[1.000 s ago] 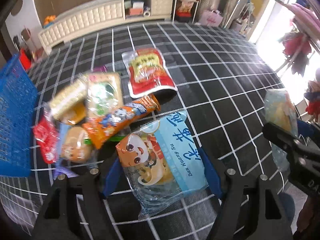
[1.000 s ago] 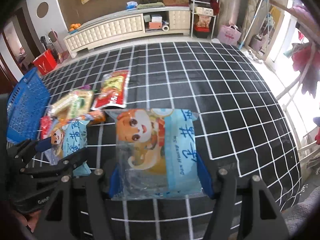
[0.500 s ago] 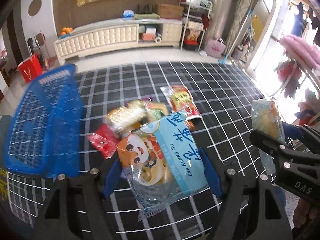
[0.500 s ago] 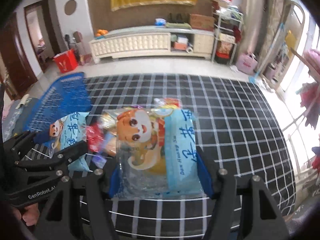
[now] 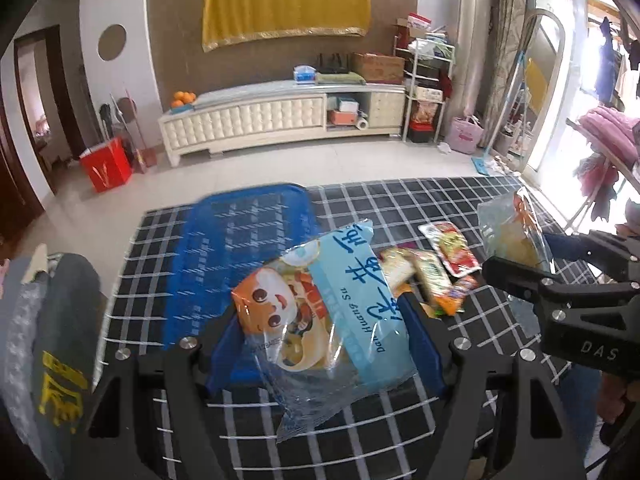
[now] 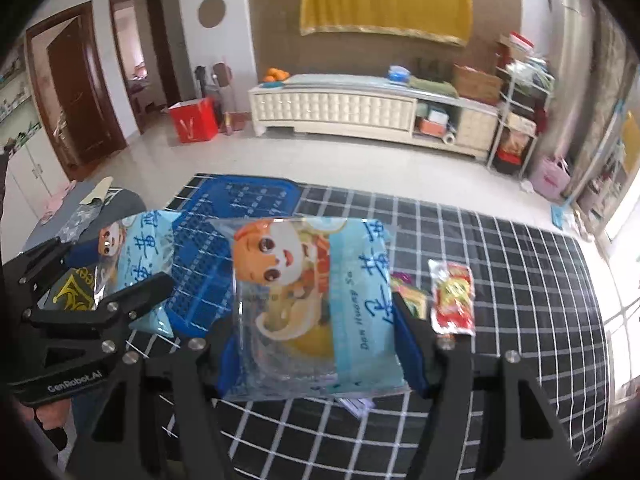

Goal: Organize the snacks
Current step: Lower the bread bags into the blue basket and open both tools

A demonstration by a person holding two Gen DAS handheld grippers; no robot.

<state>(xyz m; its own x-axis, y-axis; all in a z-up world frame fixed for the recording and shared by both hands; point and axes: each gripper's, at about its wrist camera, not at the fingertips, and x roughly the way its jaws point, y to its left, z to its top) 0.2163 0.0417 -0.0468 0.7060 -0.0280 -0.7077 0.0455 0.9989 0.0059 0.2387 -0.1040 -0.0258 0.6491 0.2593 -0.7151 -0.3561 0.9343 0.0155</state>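
Light-blue cartoon snack packets (image 5: 320,312) (image 6: 316,300), each pinched by a hand-held gripper (image 5: 324,344) (image 6: 316,354), should drop squarely into the blue plastic basket (image 5: 240,248) at 11 o'clock.

Both wrist views look steeply down, sharing the blue basket (image 5: 240,256).

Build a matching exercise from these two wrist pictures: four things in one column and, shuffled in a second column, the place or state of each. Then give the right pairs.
Column one
1. Left tongs
2. Blue basket
3. Red sachet
4. Oranges

Column two
A. Lies flat on the checked cloth, apart from the tongs
B. Sit on the long white cabinet by the far wall
C. Shut on a light blue cartoon snack bag
D. Stands at the cloth's far left edge, with nothing visible inside

Pairs: 1-C, 2-D, 3-A, 4-B
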